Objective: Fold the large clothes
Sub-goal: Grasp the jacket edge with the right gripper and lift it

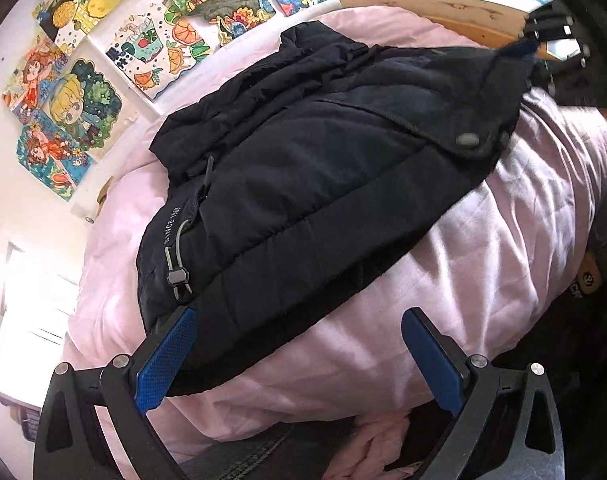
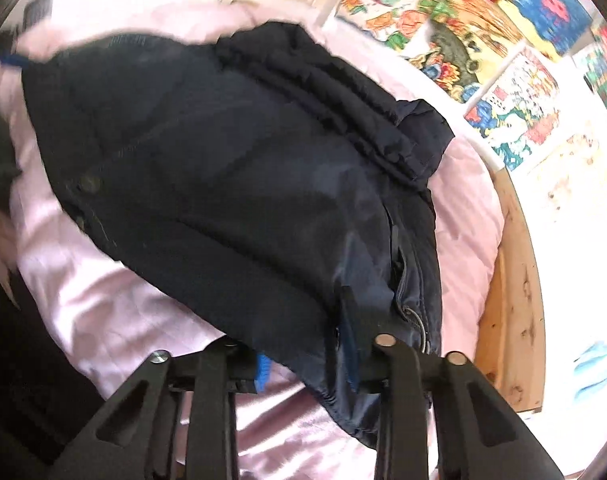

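bed (image 1: 443, 12): I see a wooden frame along the far edge, by the wall.
cover (image 1: 483, 240): pink, creased, spread over the whole bed.
jacket (image 1: 323, 184): dark navy, padded, lies folded straight on the cover, about mid-bed; cover shows on all sides I can see.
right view: same jacket (image 2: 223, 168) on pink cover (image 2: 115, 312).

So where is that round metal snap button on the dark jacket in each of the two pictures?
Left wrist view: the snap button sits right of centre, on the flap of the dark jacket.
Right wrist view: the snap button sits at the left, near the jacket's edge.
Shared landmark: the colourful drawings on the wall beyond the pink bedding.
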Available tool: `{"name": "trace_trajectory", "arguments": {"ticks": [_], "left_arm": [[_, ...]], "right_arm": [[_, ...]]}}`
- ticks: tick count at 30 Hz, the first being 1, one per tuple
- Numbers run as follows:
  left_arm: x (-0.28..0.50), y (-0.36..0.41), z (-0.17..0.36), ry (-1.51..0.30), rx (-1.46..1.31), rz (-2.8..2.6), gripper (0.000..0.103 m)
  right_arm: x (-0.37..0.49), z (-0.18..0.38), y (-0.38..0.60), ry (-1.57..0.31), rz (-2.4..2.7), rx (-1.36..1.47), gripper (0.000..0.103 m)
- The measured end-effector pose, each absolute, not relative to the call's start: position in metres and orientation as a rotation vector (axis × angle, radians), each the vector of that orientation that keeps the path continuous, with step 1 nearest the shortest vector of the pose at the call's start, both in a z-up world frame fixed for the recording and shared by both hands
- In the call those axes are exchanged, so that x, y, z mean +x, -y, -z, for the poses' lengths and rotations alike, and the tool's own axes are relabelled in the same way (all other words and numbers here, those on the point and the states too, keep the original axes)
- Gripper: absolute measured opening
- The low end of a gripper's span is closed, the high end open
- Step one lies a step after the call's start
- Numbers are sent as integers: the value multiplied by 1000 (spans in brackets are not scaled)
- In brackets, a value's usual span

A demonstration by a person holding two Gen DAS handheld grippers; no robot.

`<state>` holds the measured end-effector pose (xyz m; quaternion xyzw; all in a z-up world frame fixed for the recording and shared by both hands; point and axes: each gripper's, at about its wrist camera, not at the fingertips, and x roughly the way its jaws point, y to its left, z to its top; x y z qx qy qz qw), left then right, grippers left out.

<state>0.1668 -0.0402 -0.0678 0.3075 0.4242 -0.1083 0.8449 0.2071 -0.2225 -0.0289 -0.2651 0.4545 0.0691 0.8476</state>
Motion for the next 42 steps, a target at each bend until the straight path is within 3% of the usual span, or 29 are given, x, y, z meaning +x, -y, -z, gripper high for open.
{"name": "trace_trajectory", "arguments": {"ticks": [10, 17, 21, 23, 26, 28, 31, 38, 42], "left_arm": [[167, 56, 80, -859, 743, 151, 103], [178, 48, 70, -757, 742, -46, 102], [182, 36, 58, -704, 698, -124, 94], [182, 31, 51, -677, 669, -123, 87], [180, 27, 44, -645, 629, -87, 62], [180, 25, 41, -645, 588, -21, 34], [186, 20, 39, -664, 528, 29, 16], [193, -5, 20, -673, 288, 78, 9], [189, -11, 18, -675, 238, 84, 7]], "right_arm": [[233, -8, 259, -863, -129, -197, 22], [228, -2, 269, -854, -133, -169, 21], [225, -1, 268, -849, -130, -196, 21], [222, 1, 265, -852, -129, -223, 21], [218, 6, 256, -863, -126, -285, 21], [217, 11, 251, -878, -126, -325, 21], [213, 21, 240, -897, -122, -415, 21], [203, 60, 212, -1029, -137, -659, 28], [197, 55, 206, -1001, -78, -648, 11]]}}
